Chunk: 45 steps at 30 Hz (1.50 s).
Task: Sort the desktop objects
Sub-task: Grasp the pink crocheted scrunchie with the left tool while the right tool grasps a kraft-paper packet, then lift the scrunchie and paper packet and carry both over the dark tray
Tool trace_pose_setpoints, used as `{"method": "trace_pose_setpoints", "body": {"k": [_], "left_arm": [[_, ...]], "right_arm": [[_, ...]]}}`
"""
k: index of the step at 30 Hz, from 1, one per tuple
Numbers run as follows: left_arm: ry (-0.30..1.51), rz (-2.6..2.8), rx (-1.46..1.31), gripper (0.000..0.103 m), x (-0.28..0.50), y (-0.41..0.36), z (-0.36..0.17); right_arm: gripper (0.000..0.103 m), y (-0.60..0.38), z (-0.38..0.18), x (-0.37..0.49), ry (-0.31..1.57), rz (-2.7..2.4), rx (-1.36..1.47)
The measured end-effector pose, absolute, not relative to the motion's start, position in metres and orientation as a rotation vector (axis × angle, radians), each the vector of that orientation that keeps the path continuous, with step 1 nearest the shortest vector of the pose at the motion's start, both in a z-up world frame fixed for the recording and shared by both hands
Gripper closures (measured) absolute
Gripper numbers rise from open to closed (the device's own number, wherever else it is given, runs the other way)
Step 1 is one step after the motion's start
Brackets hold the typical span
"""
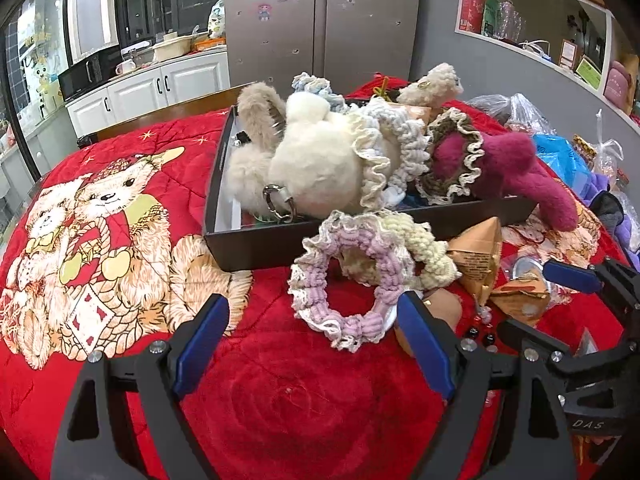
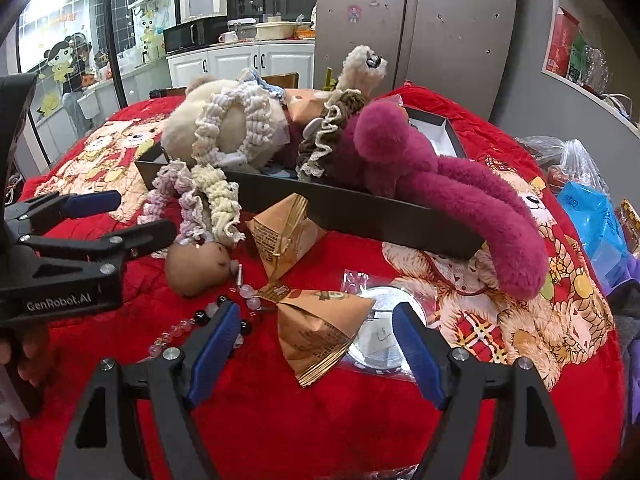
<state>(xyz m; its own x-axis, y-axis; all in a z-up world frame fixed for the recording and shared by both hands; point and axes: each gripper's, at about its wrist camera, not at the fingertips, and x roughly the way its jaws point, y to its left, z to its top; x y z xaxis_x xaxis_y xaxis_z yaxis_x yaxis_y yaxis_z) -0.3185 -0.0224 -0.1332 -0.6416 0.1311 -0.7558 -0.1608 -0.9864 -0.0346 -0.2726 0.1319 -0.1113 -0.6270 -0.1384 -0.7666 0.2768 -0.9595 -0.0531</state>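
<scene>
Black box (image 1: 256, 246) on red bear-print blanket (image 1: 280, 400), already heaped: white plush (image 1: 316, 168), fur piece, crocheted scrunchies, and a magenta plush (image 2: 420, 168) draped over the near wall, long limbs hanging outside onto the blanket, probably because the box is overfull. Still outside the box, just in front of its near wall: lilac scrunchie (image 1: 344, 284) lying against a cream scrunchie (image 1: 420, 244), both leaning toward the box wall; brown round plush (image 2: 198, 266) touching the scrunchies; bead bracelet (image 2: 208, 316) beside it; two tan pyramid packets, far packet (image 2: 282, 236) near the box wall, near packet (image 2: 320, 328) lying partly over a bagged silver disc (image 2: 380, 336). Left gripper (image 1: 310, 344) released, fingers spread wide, empty, hovering low with the lilac scrunchie just ahead between the finger lines; right-hand pad close to or touching the scrunchie's edge, contact not certain. Likely lined up to close on that scrunchie. Right gripper (image 2: 316, 344) likewise released and empty, fingers straddling the near packet without touching it, seemingly staged for that pick. Judged partway through sorting: box loaded, several small items remaining. Risk noted: soft scrunchie may drag its cream neighbour along; packet over slick bag may slide under closing fingers.
</scene>
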Motion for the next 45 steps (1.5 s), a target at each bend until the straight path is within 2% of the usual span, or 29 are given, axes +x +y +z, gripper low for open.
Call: {"method": "trace_pose_setpoints", "body": {"k": [4,7,9,10,11,12,13,14,16,22,26,45], "left_arm": [[0.045,2.688,-1.285,0.016,-0.326,-0.026,-0.144],[0.013,2.644,-1.287,0.024,-0.328,-0.028,-0.146],[0.020,2.629,-1.286,0.036,-0.329,-0.026,-0.148],[0.028,2.621,-1.286,0.041,-0.328,-0.024,-0.149],[0.040,2.610,-1.286,0.052,-0.328,-0.022,-0.149],[0.052,2.605,-1.289,0.070,-0.327,-0.020,-0.149],[0.058,2.603,-1.287,0.077,-0.326,-0.018,-0.149],[0.059,2.600,-1.285,0.085,-0.326,-0.017,-0.148],[0.072,2.605,-1.289,0.085,-0.324,-0.015,-0.149],[0.024,2.596,-1.284,0.085,-0.325,-0.023,-0.148],[0.032,2.599,-1.269,0.086,-0.321,-0.021,-0.145],[0.043,2.617,-1.218,0.086,-0.301,-0.012,-0.125]], "right_arm": [[0.023,0.134,-0.116,-0.276,0.236,-2.628,1.239],[0.023,0.134,-0.119,-0.278,0.218,-2.627,1.249],[0.023,0.134,-0.119,-0.278,0.206,-2.624,1.247],[0.027,0.134,-0.119,-0.278,0.206,-2.624,1.247],[0.028,0.134,-0.119,-0.279,0.208,-2.630,1.248],[0.034,0.134,-0.120,-0.279,0.218,-2.640,1.253],[0.040,0.133,-0.121,-0.279,0.237,-2.653,1.258],[0.042,0.133,-0.121,-0.279,0.256,-2.666,1.258],[0.052,0.129,-0.121,-0.277,0.289,-2.666,1.254],[0.062,0.124,-0.120,-0.275,0.322,-2.672,1.246],[0.064,0.130,-0.117,-0.276,0.260,-2.663,1.253],[0.064,0.133,-0.108,-0.269,0.208,-2.656,1.234]]}}
